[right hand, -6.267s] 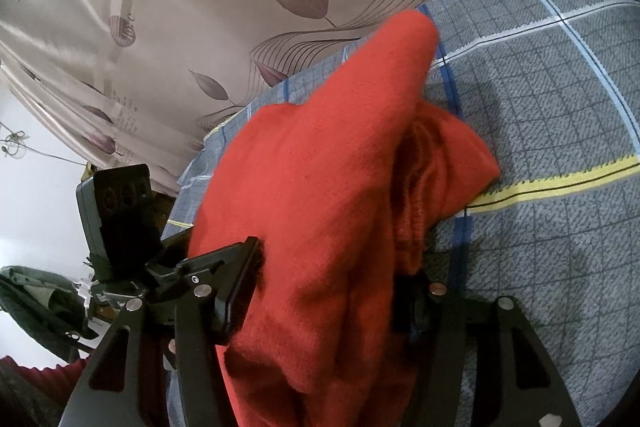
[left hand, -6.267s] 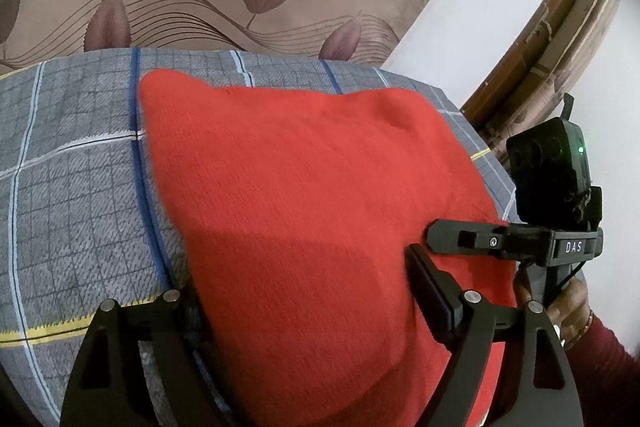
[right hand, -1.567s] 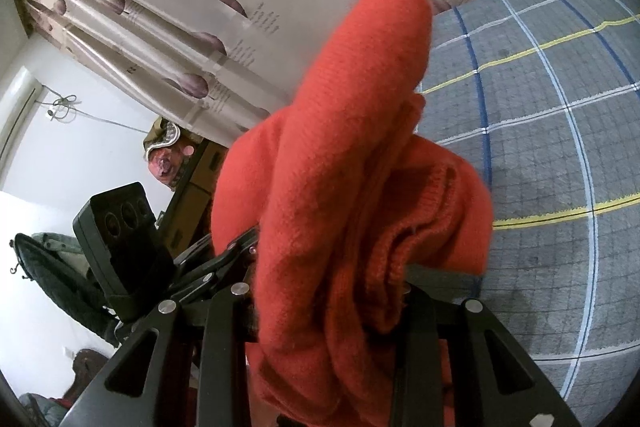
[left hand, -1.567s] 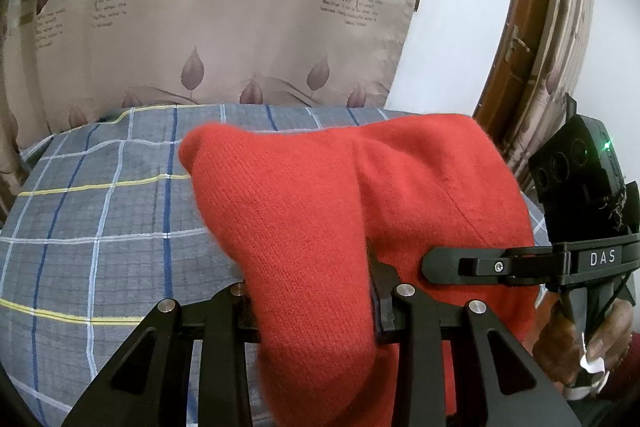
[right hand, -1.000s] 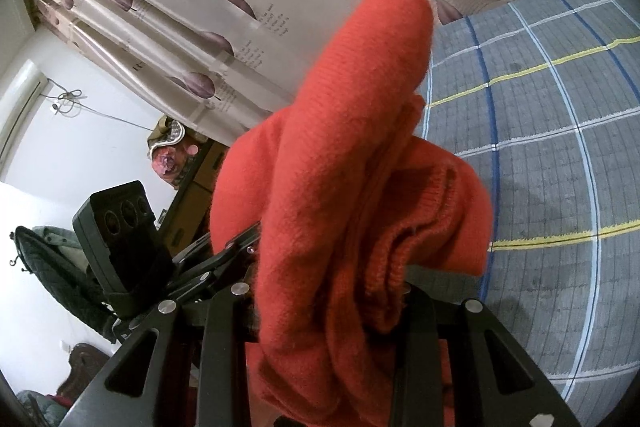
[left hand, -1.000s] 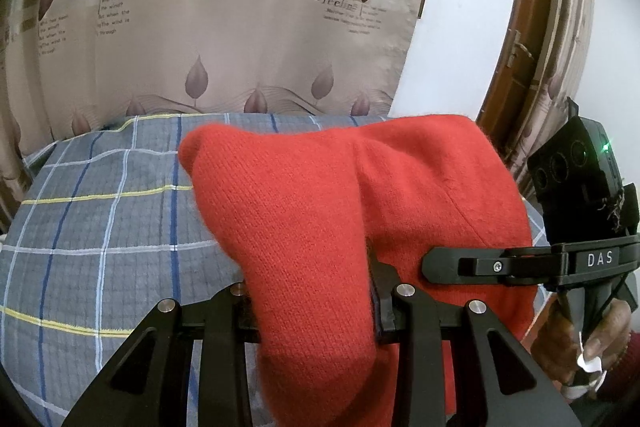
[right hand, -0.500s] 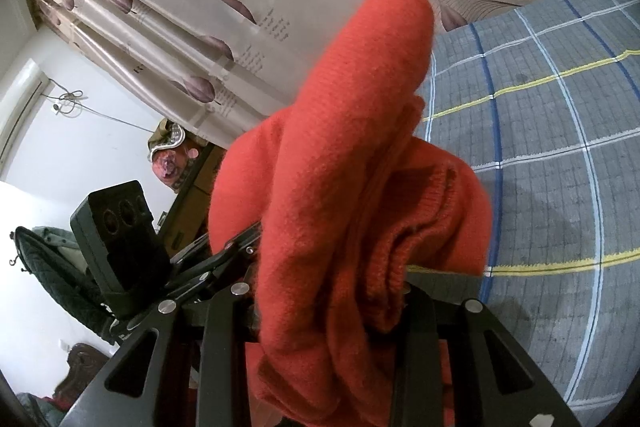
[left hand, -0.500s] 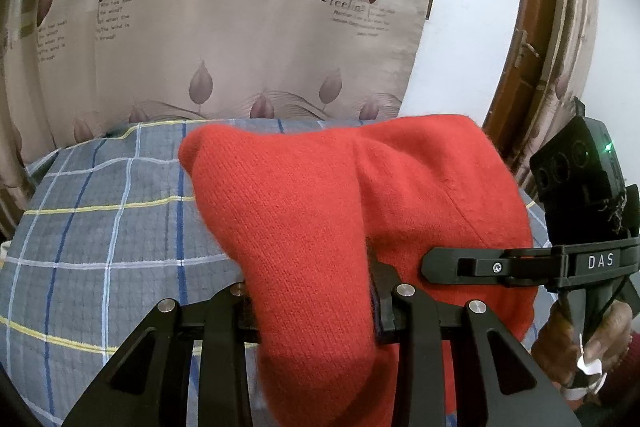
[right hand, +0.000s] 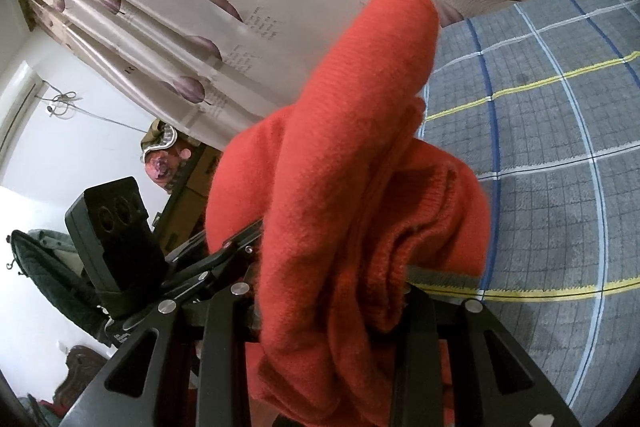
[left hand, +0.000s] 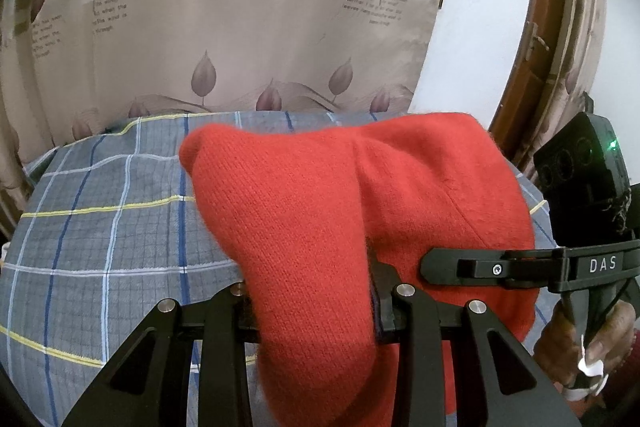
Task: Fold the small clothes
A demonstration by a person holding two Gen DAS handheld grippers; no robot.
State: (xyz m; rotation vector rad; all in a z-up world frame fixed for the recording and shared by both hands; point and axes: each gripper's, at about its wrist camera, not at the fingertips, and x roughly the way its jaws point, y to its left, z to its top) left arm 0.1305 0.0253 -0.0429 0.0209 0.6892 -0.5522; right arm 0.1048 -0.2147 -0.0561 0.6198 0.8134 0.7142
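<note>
Both grippers closed on one red knitted garment (left hand: 360, 211), lifted clear above the checked bedspread (left hand: 104, 227). Left gripper (left hand: 316, 307): jaws drawn close together, a thick fold of knit pinched between them and spilling forward and down over the fingertips. Right gripper (right hand: 328, 299): jaws likewise drawn in on a bunched, multi-layered wad of the same garment (right hand: 360, 155), one rounded lobe standing up and forward past the fingers.

Outward from the left gripper: cloth running to the right toward the right gripper (left hand: 496, 269), seen side-on just beside it with its fingertips against the red knit, held by a hand (left hand: 588, 343) at the lower right edge. Outward from the right gripper: cloth running to the left toward the left gripper (right hand: 224, 263), close alongside. Long axis of the held span: side to side between the two grippers, short and slack rather than stretched, since the grippers sit near each other.

Beyond the garment: bedspread lying below and ahead of both grippers, patterned curtain (left hand: 240, 27) behind its far edge. Likely next requirement: lowering onto the bed surface directly ahead, neither hand clearly the nearer. Exact garment type and fold count not discernible from the bunched layers.
</note>
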